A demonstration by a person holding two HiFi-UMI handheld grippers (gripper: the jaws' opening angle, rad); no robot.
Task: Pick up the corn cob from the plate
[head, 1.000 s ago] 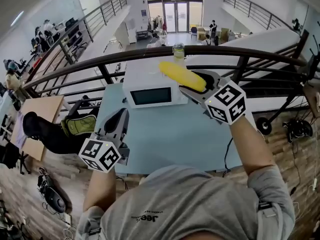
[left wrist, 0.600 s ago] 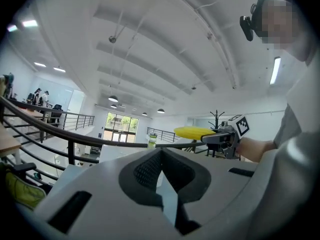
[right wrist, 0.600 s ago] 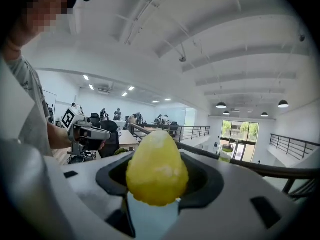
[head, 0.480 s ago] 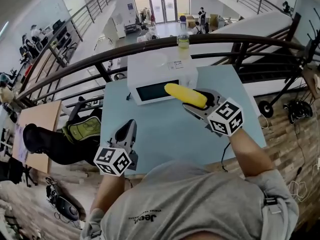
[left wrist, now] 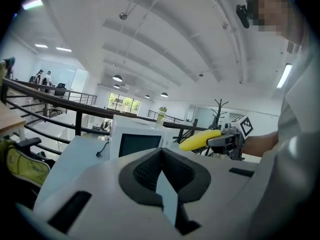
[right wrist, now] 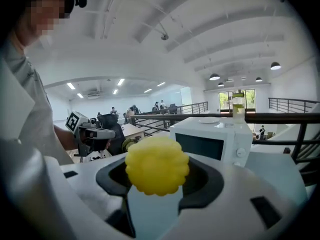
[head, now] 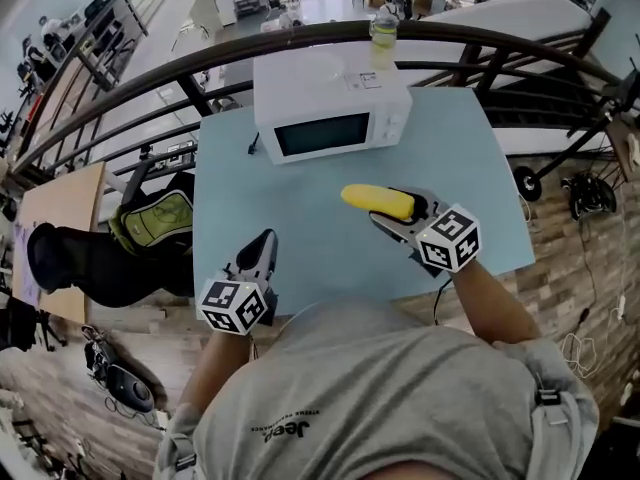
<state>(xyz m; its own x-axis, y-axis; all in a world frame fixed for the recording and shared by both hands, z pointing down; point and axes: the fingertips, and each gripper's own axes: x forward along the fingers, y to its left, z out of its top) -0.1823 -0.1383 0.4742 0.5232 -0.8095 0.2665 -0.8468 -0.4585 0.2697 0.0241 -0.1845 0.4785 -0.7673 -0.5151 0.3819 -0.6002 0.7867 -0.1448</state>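
Observation:
The yellow corn cob (head: 377,201) lies crosswise in my right gripper (head: 398,214), which is shut on it and holds it above the light-blue table (head: 230,178), in front of the white microwave (head: 330,110). In the right gripper view the cob's (right wrist: 156,164) rounded end faces the camera between the jaws. A white plate (right wrist: 208,120) rests on top of the microwave (right wrist: 212,140). My left gripper (head: 264,251) hovers low over the table's near left part, shut with nothing in it. From the left gripper view the cob (left wrist: 199,139) shows to the right of the microwave (left wrist: 134,140).
A bottle (head: 382,30) of pale liquid stands on the microwave's back right corner. A dark railing (head: 180,68) runs behind the table. A green backpack (head: 150,223) sits on a chair at the table's left. A black cable (head: 253,148) trails off the microwave's left side.
My right gripper has brought the corn cob down and back from above the microwave to over the table. The left gripper has stayed low and shut.

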